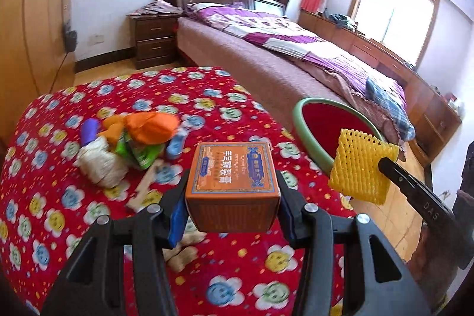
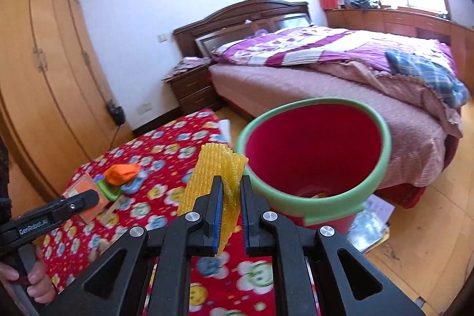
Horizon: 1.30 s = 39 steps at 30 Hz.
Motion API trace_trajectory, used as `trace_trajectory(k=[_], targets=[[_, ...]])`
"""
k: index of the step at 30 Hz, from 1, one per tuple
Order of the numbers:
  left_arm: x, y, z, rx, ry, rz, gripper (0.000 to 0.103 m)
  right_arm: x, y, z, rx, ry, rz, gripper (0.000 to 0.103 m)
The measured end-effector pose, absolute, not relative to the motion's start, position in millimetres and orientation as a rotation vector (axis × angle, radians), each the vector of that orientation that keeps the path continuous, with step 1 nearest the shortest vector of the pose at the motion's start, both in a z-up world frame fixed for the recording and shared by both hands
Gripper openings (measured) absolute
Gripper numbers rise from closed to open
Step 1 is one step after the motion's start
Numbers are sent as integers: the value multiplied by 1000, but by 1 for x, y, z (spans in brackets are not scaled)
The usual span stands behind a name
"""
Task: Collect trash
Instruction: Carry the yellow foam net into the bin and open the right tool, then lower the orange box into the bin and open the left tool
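The table (image 1: 89, 227), under a red flowered cloth, fills the lower left of both views; its far edge curves off toward bare wooden floor (image 2: 429, 242), which runs along the bed (image 2: 340, 85) on the right. A red bucket with a green rim (image 2: 385, 138) stands just off the table's right edge, its mouth open and tilted toward the cameras, with floor showing around its right side.

Both tools point downward at a slant. The left tool (image 1: 232, 197), at the bottom centre of its own view, grips an orange box (image 1: 232, 182) across its sides, blue pads pressed to both; the box hangs above the cloth, left of the bucket. In the right wrist view a hand (image 2: 32, 280) at the lower left edge wraps this tool's handle.

The right tool (image 2: 231, 197) is clamped shut on a yellow foam net (image 2: 204, 176), pinching its lower right part; the net stands up just left of the bucket's near rim.

More trash lies on the table at left: an orange bag (image 1: 151, 123), a green wrapper (image 1: 139, 153), a pale bundle (image 1: 100, 165).
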<state>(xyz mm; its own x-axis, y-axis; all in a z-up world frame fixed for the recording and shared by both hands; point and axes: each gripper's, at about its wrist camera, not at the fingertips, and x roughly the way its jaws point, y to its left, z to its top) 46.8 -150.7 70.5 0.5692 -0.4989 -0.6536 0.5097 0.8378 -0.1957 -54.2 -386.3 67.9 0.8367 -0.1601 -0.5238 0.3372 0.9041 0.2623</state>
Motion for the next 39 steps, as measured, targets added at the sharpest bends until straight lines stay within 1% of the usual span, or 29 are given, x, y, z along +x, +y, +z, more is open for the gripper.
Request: trace_trajectory(k=[7,20,23,29,33,39], targets=[[60,-194,70,60,770,-646,52,-51,-420,62,368,523,-351,11],[77,-275,60,173,776,-736,52,-35,-477,35,415,583,-427,11],[77,-291,56,197,776,-755,52,-32,-485,28,430,592,-431,13],[78,-319,48,225,787,-789,52,-30,-498,19,467,597,-435,14],[79,-332,43,238,793,-801,52,-32,-506,14,487,601,-437,21],[83,-351,36,246,812,-823,52,-42,-513,13,517,581,-443,25]])
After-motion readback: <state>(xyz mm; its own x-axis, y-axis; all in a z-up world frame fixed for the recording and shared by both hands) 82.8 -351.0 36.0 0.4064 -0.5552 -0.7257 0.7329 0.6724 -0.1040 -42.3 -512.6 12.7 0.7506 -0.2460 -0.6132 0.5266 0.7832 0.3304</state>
